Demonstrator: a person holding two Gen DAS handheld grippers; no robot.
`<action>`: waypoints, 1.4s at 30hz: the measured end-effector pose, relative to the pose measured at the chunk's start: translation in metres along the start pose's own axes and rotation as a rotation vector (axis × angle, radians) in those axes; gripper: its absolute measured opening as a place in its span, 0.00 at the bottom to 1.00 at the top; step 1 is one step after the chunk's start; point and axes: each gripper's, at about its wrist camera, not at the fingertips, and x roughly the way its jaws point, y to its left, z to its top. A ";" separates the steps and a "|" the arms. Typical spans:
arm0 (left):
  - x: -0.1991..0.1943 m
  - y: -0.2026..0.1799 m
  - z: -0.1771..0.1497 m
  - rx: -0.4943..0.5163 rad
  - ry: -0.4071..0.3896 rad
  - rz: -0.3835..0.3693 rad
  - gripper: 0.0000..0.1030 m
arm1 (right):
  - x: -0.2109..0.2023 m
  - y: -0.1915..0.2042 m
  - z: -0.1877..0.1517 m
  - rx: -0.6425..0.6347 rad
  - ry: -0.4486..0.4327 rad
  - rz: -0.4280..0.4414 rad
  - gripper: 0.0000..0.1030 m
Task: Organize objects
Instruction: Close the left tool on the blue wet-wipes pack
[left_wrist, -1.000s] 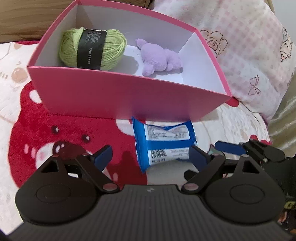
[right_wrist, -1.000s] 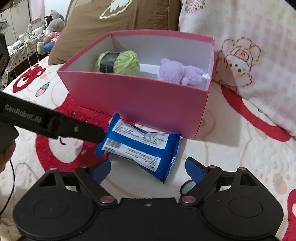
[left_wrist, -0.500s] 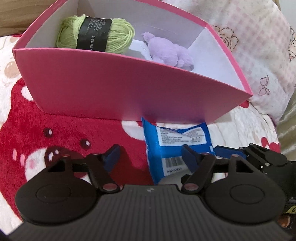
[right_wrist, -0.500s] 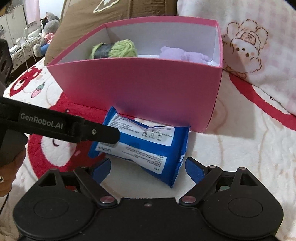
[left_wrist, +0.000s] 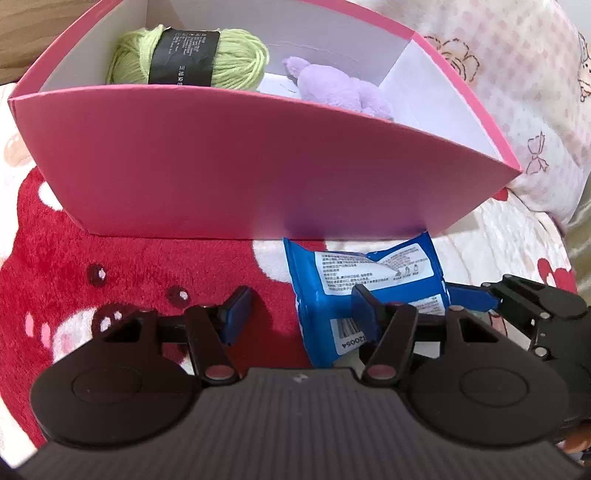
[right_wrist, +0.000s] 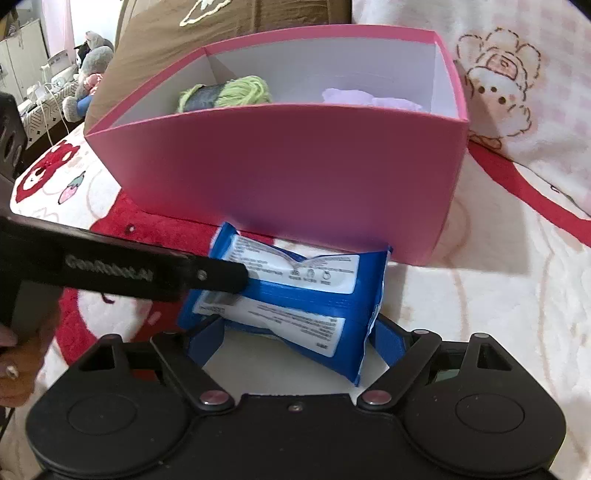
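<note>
A blue wet-wipe packet (left_wrist: 369, 273) (right_wrist: 295, 295) lies on the blanket against the pink box's near wall. My left gripper (left_wrist: 300, 314) is closing: its right finger rests over the packet's top, its left finger stands clear on the red patch, and only the packet's left end is between them. My right gripper (right_wrist: 295, 339) is also closing slightly, with the packet lying lengthwise between its blue fingers, which sit at the packet's two ends. I see no firm squeeze. Inside the pink box (left_wrist: 221, 166) (right_wrist: 295, 166) are a green yarn ball (left_wrist: 188, 59) and a purple plush toy (left_wrist: 340, 88).
A red and cream cartoon blanket (left_wrist: 129, 258) covers the bed. A pink-patterned pillow (right_wrist: 524, 74) rises behind and to the right of the box, a brown cushion (right_wrist: 221, 22) behind it. A hand (right_wrist: 18, 350) holds the left gripper's handle.
Both grippers have come down and closer to the packet. The left gripper's jaws have narrowed, its right finger now over the packet. The packet now sits between the right gripper's fingers.
</note>
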 end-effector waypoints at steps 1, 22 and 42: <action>0.000 0.000 0.000 0.001 0.001 0.001 0.57 | 0.000 0.001 0.001 -0.001 0.000 -0.003 0.86; 0.006 0.007 0.004 -0.074 0.054 -0.118 0.34 | 0.010 0.018 -0.002 -0.078 0.027 -0.068 0.86; -0.013 -0.015 0.002 0.016 0.108 -0.050 0.38 | 0.009 0.031 -0.004 -0.088 0.051 -0.039 0.87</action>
